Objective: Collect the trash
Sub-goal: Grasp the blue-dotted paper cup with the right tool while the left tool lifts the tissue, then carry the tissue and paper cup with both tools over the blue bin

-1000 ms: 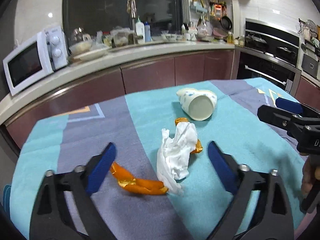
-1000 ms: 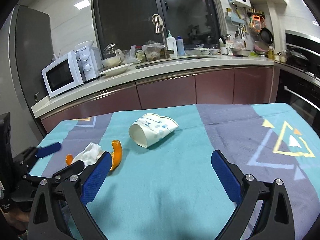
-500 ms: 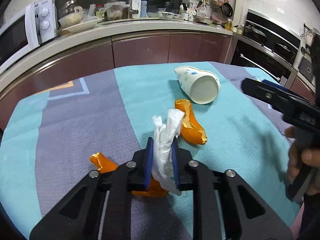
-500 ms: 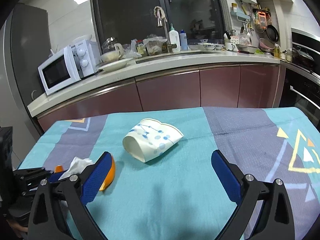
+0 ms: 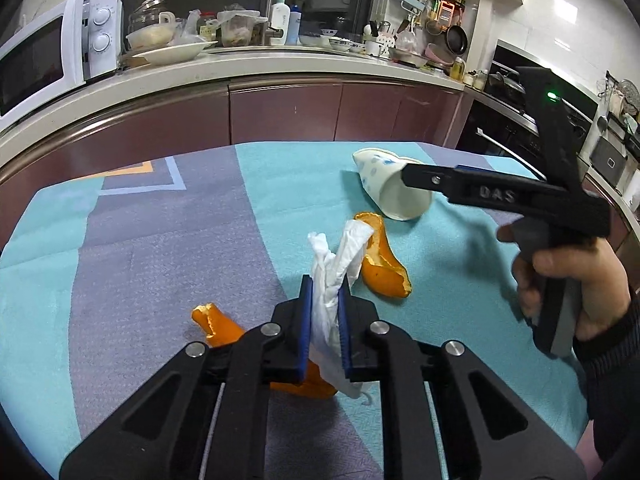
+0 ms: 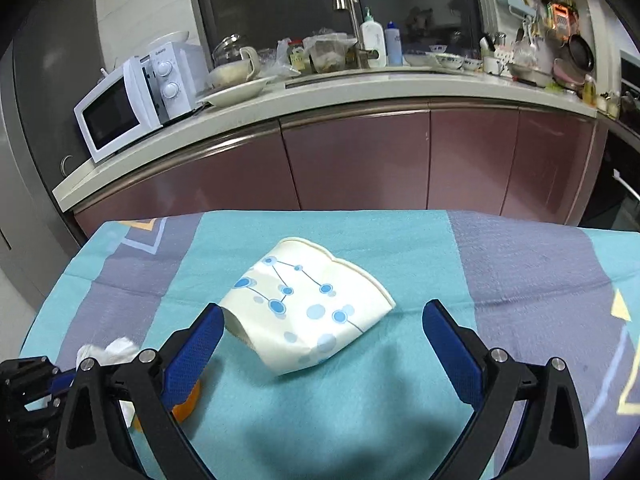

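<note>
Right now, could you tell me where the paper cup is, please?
The paper cup lies on its side on the blue tablecloth, between the open fingers of the right tool; the orange peel lies beside it.

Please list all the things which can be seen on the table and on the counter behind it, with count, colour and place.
tissue: 1, white, crumpled, between the pads of the left gripper
orange peel: 2 pieces, orange, on the tablecloth, one beside the tissue, one under the left gripper
paper cup: 1, white with blue dots, lying on its side mid-table
tablecloth: 1, teal and grey, covering the table
microwave: 1, white, left end of the counter
plate: 1, white, on the counter beside the microwave
left gripper: 1, black with blue pads, closing on the tissue
right gripper: 1, black with blue pads, open, in front of the paper cup
hand: 1, holding the right gripper
</note>
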### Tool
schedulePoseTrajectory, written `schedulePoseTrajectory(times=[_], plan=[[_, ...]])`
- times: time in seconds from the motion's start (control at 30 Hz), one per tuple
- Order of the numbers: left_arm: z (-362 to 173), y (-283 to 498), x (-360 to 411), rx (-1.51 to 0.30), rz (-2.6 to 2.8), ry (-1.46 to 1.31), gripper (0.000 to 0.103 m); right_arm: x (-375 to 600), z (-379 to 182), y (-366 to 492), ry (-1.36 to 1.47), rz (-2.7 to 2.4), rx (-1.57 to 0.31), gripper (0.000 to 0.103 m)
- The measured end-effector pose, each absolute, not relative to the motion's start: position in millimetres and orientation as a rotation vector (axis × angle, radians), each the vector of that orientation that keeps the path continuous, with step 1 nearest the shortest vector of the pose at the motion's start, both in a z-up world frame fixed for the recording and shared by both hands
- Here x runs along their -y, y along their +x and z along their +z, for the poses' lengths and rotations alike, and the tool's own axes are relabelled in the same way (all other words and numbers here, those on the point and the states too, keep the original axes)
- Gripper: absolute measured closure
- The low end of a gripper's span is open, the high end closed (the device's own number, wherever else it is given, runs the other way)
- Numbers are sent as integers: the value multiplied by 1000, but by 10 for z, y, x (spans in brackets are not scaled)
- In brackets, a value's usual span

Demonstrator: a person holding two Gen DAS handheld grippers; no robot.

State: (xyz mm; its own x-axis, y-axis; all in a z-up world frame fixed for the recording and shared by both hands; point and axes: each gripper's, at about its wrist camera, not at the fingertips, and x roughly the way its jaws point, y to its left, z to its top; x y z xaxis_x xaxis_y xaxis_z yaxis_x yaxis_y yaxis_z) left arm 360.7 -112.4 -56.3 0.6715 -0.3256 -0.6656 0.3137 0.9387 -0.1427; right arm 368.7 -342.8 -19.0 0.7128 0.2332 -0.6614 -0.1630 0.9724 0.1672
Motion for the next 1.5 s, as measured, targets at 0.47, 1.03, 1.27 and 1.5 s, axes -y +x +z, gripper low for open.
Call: schedulePoseTrajectory(times=[0.47,1.03,1.27,1.5], plan=[[-546,3595,1107,-758,-367,-37,91,3367,-318,3929,73,321,-851,24],[-334,3357,1026,-687,-357,-47,91,3565,-31,3320,132,277,-751,27],[-22,2944,844,-612,-349,-62,91,3520,296,2705,136,290,-648,27],[252,2371,465,-535,-263,-73,91,3295,535,1961,107,310,-543,27]])
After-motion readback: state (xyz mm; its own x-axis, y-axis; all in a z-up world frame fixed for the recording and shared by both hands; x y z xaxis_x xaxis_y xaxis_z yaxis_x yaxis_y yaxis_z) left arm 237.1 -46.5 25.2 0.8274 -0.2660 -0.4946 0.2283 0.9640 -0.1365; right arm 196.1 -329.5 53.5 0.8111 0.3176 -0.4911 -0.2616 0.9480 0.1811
